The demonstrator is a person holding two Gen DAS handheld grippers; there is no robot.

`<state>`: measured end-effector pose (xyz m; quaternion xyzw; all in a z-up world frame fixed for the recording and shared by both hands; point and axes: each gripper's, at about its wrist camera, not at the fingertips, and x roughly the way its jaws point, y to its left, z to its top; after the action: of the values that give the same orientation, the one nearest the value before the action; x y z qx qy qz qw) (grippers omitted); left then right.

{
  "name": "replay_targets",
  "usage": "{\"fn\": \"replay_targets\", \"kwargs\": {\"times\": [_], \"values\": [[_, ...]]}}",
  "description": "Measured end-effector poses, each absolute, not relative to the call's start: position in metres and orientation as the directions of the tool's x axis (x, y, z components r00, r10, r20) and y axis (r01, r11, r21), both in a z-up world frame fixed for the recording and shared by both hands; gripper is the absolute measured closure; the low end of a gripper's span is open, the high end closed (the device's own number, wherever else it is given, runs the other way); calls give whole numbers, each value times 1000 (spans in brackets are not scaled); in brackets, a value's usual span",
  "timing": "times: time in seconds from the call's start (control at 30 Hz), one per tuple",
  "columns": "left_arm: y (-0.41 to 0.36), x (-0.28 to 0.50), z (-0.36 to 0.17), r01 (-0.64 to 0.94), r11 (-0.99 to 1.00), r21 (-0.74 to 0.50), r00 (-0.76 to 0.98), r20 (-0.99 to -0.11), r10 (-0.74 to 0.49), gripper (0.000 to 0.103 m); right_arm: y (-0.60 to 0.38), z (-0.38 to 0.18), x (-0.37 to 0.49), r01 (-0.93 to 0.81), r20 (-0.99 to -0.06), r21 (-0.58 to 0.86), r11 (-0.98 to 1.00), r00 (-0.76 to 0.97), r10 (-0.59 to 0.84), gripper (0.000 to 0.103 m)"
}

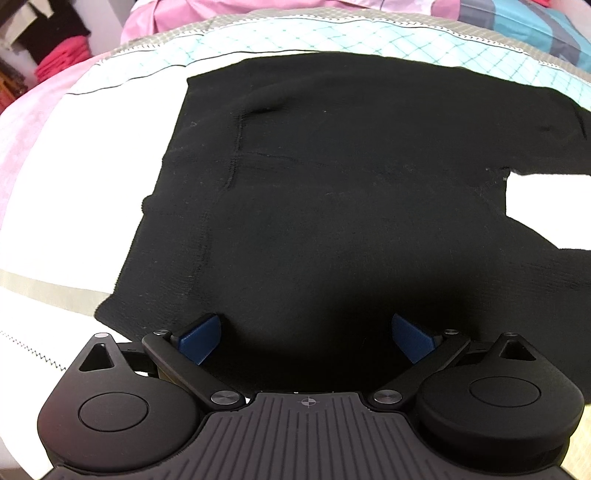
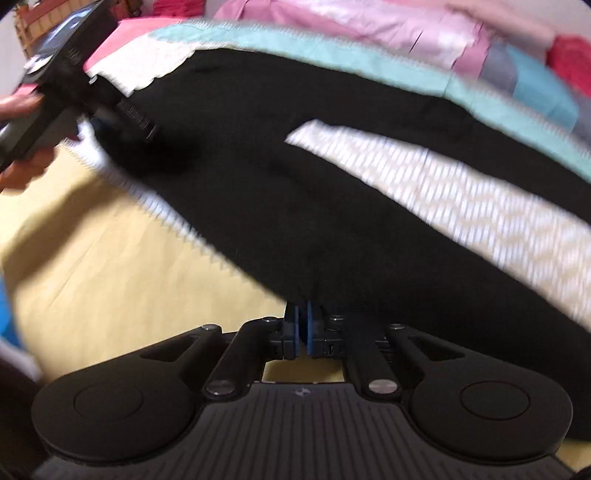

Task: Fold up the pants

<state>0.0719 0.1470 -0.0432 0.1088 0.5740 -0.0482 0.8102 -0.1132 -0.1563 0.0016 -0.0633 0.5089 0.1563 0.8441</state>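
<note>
Black pants lie spread flat on the bed, waist to the left, legs splitting at the right. My left gripper is open over the near edge of the pants, one blue pad on each side, holding nothing. In the right wrist view the pants stretch across the bed with a gap between the two legs. My right gripper is shut on the near edge of the pants. The left gripper and the hand that holds it show at the far left by the waist.
The bed has a white, teal and grey patterned sheet and a yellow part near me. Pink bedding is piled at the far side. Pink and red clothes are stacked at the far left.
</note>
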Motion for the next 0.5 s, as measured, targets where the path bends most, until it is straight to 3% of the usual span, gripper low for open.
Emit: {"fn": "replay_targets", "kwargs": {"times": [0.13, 0.2, 0.23, 0.27, 0.37, 0.5], "values": [[163, 66, -42, 195, 973, 125, 337, -940, 53, 0, -151, 21, -117, -341, -864, 28, 939, 464, 194, 91], [173, 64, -42, 184, 978, 103, 335, -941, 35, 0, -139, 32, -107, -360, -822, 36, 932, 520, 233, 75], [176, 63, -42, 186, 978, 96, 337, -941, 28, 0, -130, 33, -100, -375, -808, 50, 926, 529, 258, 56], [177, 62, -41, 191, 977, 89, 341, -940, 19, 0, -117, 31, -93, -400, -805, 65, 914, 520, 284, 48], [174, 57, -41, 215, 971, 108, 348, -937, 27, 0, -83, 14, -69, -468, -806, 75, 881, 491, 330, 50], [173, 59, -41, 221, 969, 110, 340, -940, 30, 0, -67, -13, -42, -411, -831, 110, 905, 462, 311, 52]]}}
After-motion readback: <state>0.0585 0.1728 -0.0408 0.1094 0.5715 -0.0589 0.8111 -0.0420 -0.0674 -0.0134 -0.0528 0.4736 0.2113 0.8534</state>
